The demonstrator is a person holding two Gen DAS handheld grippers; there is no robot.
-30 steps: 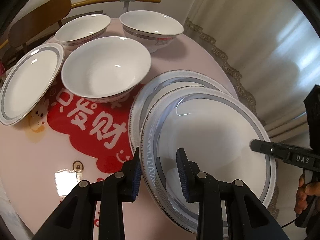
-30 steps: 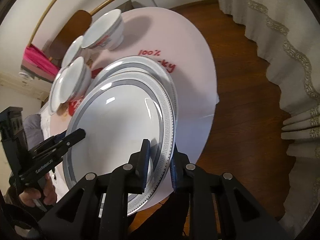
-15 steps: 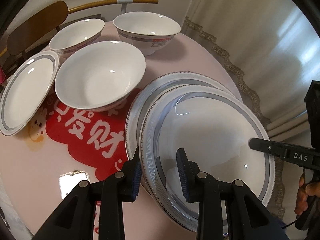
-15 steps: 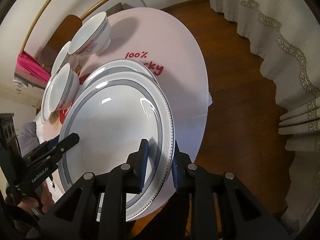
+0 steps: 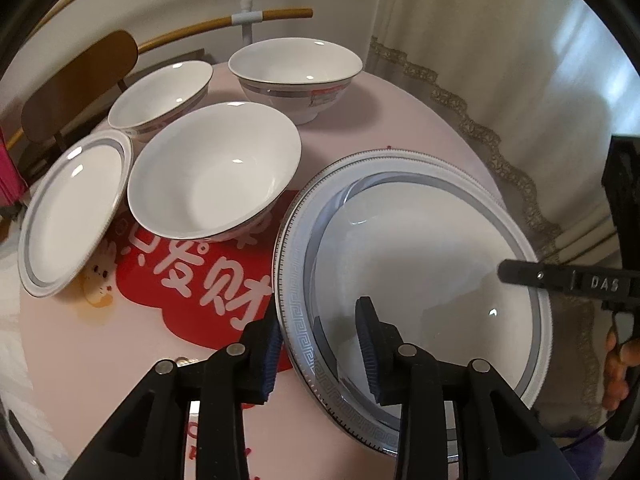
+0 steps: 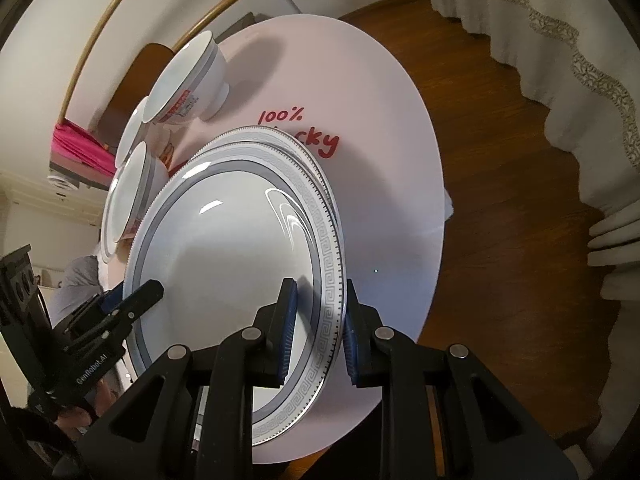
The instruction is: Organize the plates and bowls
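Lowered: top plate [image 5: 424,264] onto twin (grey key-pattern rims) | both tools straddle rim, jaws apart

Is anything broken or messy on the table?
Nothing looks broken or spilled. The small plate at the left sits tilted, its edge propped against a bowl. The big plate sits on another one like it, with the left claw and right claw around its rim.

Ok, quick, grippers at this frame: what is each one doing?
Left gripper: straddles the rim of the large plate; grip cannot be told.
Right gripper: straddles the opposite rim; grip cannot be told.
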